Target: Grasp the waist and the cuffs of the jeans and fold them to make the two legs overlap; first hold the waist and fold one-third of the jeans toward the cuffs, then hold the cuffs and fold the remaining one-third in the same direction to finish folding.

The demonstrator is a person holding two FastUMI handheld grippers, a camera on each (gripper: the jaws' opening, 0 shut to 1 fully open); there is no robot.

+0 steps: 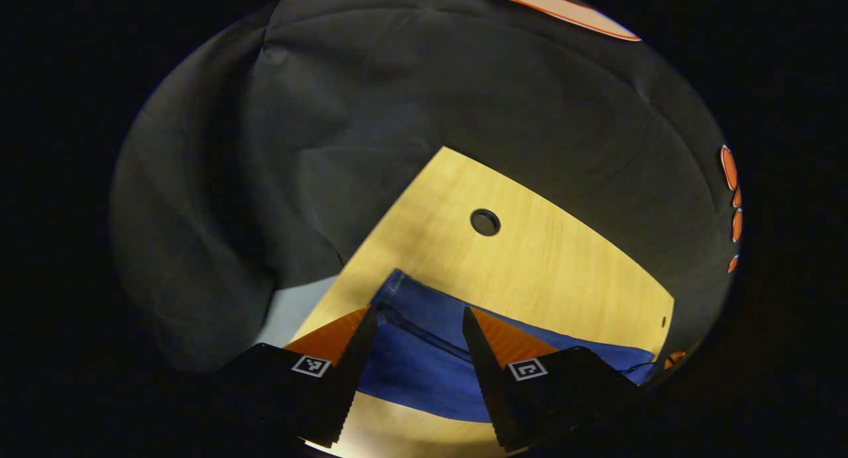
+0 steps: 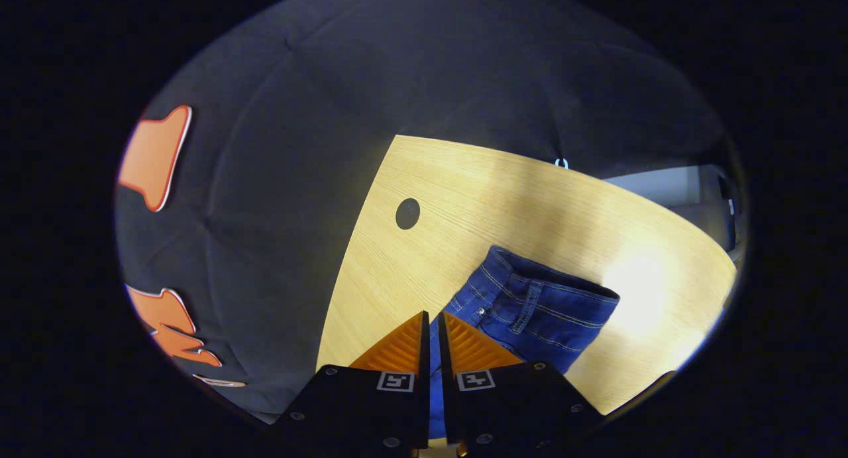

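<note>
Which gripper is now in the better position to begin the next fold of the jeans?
Probably the right gripper: its fingers look nearly closed on the jeans near the waist. The left gripper is open above the denim, gripping nothing.

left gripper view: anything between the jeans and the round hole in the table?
No. In the left gripper view, only bare wooden table runs from the jeans to the round hole. The right gripper view shows the same.

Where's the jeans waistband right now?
In the right gripper view, the blue denim jeans' waistband lies on the light wooden table, right of its round hole, beyond the right tongs.
</note>
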